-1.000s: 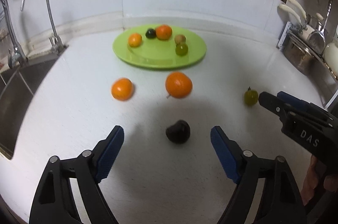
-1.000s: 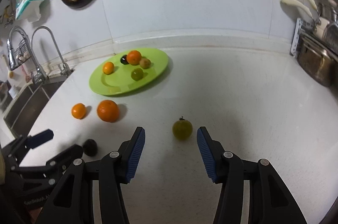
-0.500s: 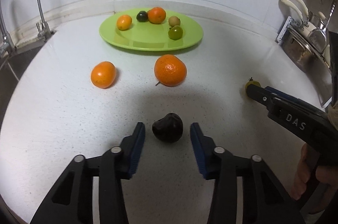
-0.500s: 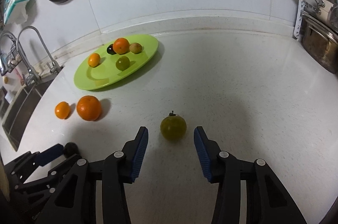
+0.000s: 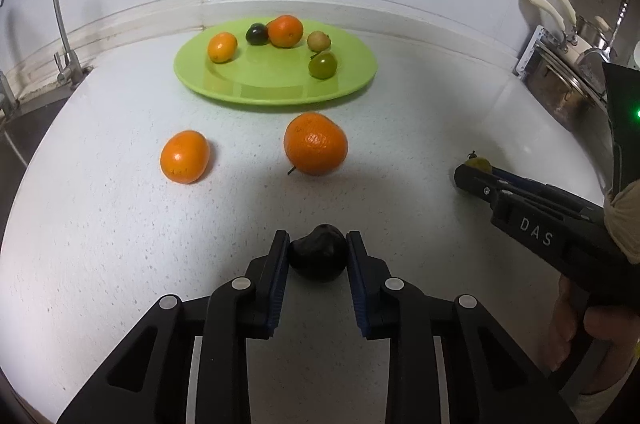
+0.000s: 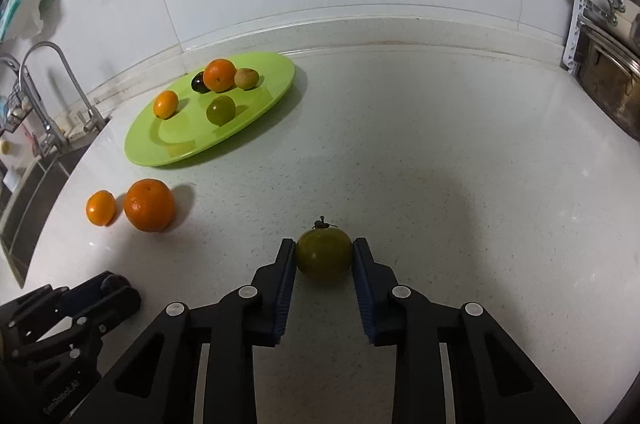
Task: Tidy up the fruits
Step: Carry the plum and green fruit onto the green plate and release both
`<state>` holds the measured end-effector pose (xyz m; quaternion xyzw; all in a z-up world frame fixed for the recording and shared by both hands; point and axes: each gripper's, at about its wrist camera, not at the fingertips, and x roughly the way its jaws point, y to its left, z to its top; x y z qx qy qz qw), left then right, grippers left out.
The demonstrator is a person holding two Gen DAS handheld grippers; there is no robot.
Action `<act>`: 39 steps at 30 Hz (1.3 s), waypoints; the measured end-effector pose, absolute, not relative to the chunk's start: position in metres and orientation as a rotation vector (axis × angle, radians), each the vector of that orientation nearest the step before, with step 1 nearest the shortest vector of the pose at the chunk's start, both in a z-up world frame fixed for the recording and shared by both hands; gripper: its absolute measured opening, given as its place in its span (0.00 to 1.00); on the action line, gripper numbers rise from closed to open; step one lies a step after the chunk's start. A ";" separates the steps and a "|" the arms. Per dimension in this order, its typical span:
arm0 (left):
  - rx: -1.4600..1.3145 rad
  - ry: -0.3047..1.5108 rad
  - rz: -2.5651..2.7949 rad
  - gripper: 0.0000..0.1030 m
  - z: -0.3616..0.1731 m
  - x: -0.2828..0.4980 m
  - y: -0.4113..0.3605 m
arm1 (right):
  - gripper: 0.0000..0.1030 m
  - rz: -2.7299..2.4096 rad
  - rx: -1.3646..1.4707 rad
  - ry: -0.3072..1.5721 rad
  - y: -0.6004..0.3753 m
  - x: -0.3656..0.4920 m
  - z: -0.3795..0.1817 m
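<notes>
Now the left tongs [image 5: 318, 250] clamp a dark fruit [image 5: 318, 258] on the white worktop [image 5: 100, 244], while the right tongs [image 6: 324, 258] pinch a green fruit [image 6: 323, 255]. Ahead of both tongs sit a large orange [image 5: 315, 143], a small orange [image 5: 185, 156] and, farther off, the green plate [image 5: 276, 88] holding five fruits.

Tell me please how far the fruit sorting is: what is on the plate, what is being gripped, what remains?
Done: five small fruits lie on the round green plate. In hand: the left gripper is shut on the dark, nearly black fruit, and the right gripper is shut on the round green fruit with a stem; both fruits look to be on the white counter. Left: the large orange and the small orange.
</notes>
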<state>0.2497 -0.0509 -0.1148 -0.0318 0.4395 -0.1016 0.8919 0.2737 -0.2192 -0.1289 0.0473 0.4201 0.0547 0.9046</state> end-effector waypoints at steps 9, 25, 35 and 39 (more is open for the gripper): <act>-0.036 0.847 -0.252 0.28 -0.093 0.245 -0.045 | 0.28 0.167 0.087 0.830 -0.205 0.252 -0.105; -0.014 0.773 -0.340 0.28 -0.054 0.231 -0.021 | 0.28 0.217 0.060 0.736 -0.168 0.223 -0.056; 0.037 0.718 -0.332 0.28 -0.036 0.242 -0.007 | 0.28 0.238 0.027 0.687 -0.150 0.230 -0.037; 0.045 0.716 -0.341 0.28 -0.033 0.253 -0.004 | 0.28 0.250 0.023 0.671 -0.145 0.240 -0.032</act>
